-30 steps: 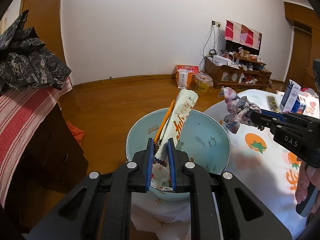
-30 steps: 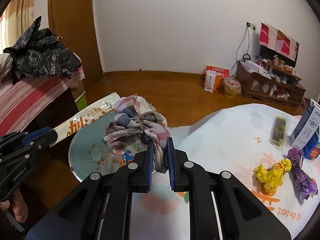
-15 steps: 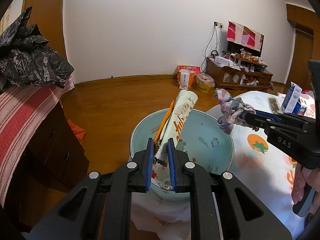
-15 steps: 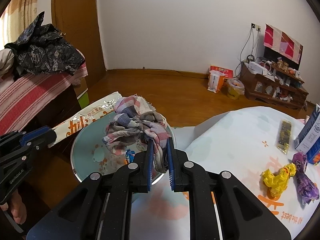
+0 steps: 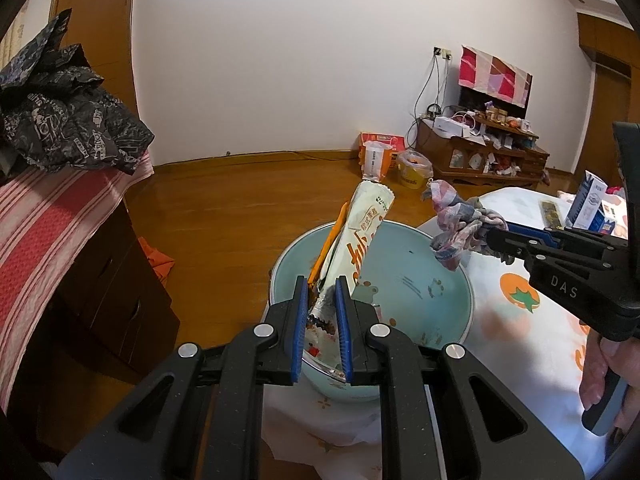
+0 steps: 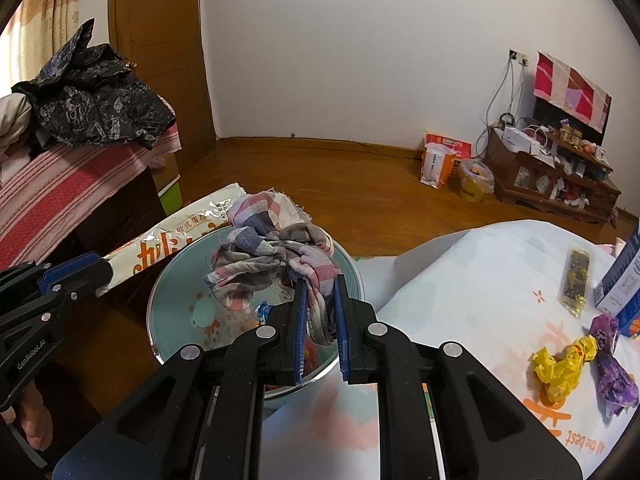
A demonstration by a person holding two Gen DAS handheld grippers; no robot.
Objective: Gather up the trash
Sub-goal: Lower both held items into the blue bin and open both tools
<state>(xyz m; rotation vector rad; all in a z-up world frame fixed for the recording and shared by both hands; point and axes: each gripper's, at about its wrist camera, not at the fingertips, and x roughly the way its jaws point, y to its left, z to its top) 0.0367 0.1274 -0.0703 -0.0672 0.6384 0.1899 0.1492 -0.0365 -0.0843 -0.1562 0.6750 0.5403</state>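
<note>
My left gripper [image 5: 322, 292] is shut on a long white snack wrapper [image 5: 362, 236] with orange print, held over a light blue bowl [image 5: 452, 284] at the table's edge. My right gripper [image 6: 318, 292] is shut on a crumpled plaid cloth [image 6: 272, 248] and holds it above the same bowl [image 6: 176, 280]. The cloth also shows in the left wrist view [image 5: 456, 228], and the wrapper in the right wrist view [image 6: 172, 240]. Small scraps lie inside the bowl. A yellow wrapper [image 6: 560, 368] and a purple wrapper [image 6: 612, 364] lie on the tablecloth.
The table carries a white cloth [image 6: 460, 280] with orange prints. A dark foil strip [image 6: 576, 284] and a blue-white carton [image 6: 624, 280] stand at the right. A striped bed with a dark jacket [image 5: 68, 128] is at the left. A wooden floor lies beyond.
The right gripper has carried the plaid cloth a little further over the bowl. The left gripper still holds the wrapper in about the same place.
</note>
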